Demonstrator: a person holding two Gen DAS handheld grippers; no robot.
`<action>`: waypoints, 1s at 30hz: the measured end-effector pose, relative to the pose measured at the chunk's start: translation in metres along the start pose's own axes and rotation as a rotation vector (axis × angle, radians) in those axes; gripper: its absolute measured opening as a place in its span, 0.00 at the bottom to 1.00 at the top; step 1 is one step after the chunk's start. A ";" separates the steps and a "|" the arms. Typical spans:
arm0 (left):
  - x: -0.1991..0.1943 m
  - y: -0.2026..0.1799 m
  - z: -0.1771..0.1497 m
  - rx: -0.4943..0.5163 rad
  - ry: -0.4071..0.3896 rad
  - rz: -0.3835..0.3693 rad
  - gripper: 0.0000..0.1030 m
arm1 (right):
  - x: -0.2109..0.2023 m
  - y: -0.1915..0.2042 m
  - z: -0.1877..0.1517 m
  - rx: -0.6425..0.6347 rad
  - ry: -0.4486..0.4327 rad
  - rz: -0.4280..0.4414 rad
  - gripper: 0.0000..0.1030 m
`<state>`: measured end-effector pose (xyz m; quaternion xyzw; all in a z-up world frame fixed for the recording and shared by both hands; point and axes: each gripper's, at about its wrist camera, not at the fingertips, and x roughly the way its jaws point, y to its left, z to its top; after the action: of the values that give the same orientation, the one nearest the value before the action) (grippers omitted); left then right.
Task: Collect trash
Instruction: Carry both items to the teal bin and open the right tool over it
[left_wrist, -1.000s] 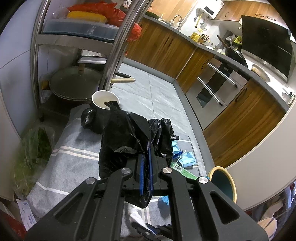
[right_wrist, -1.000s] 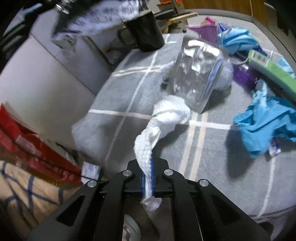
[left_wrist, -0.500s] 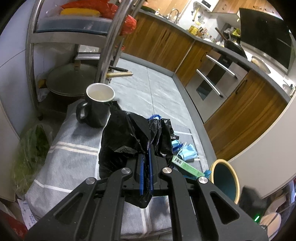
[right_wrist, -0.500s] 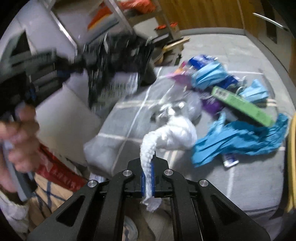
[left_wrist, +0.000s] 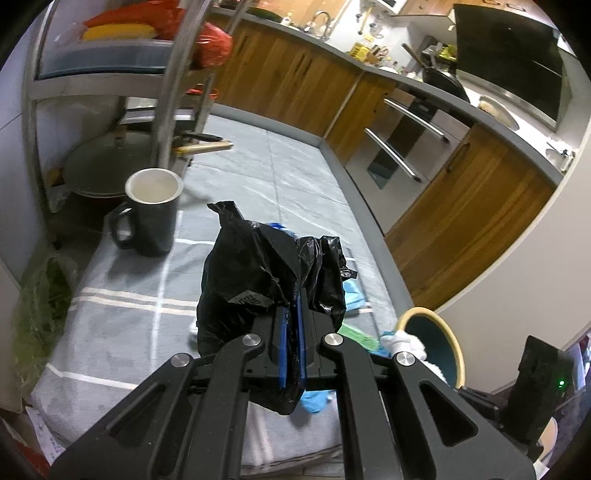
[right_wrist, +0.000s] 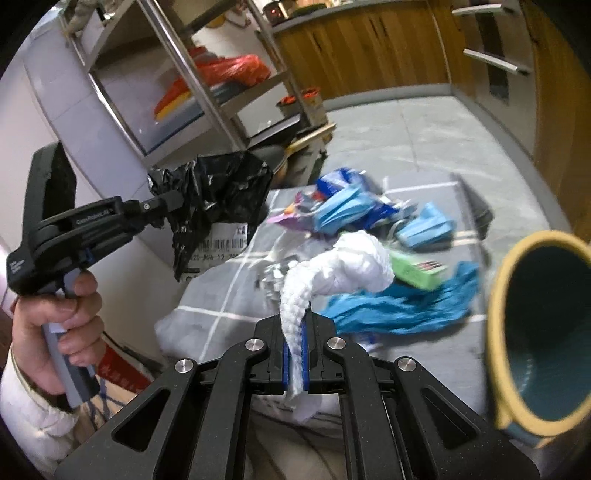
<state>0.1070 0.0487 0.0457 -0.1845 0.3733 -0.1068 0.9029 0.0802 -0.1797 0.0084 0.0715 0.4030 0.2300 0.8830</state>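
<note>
Presently gripping crumpled black plastic bag (left_wrist: 266, 273) in closed left tongs (left_wrist: 291, 354); clamping twisted white paper towel (right_wrist: 343, 269) in closed right tongs (right_wrist: 294, 360), beside yellow-rimmed teal bin (right_wrist: 532, 332).

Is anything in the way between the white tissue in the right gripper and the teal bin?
Nothing visible. The right gripper holds the white tissue above the table, and the teal bin gapes just to its right.

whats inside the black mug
The black mug shows a pale inner wall and no contents near its rim; its bottom is out of sight from this angle.
</note>
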 end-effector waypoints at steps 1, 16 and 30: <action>0.002 -0.006 0.000 0.007 0.003 -0.009 0.03 | -0.009 -0.007 0.000 0.002 -0.012 -0.014 0.06; 0.057 -0.133 -0.028 0.192 0.126 -0.141 0.03 | -0.061 -0.108 -0.041 0.125 -0.032 -0.238 0.06; 0.131 -0.218 -0.075 0.314 0.256 -0.165 0.04 | -0.061 -0.177 -0.065 0.338 0.044 -0.262 0.08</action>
<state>0.1327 -0.2120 0.0036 -0.0563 0.4472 -0.2598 0.8540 0.0586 -0.3686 -0.0487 0.1606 0.4611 0.0436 0.8716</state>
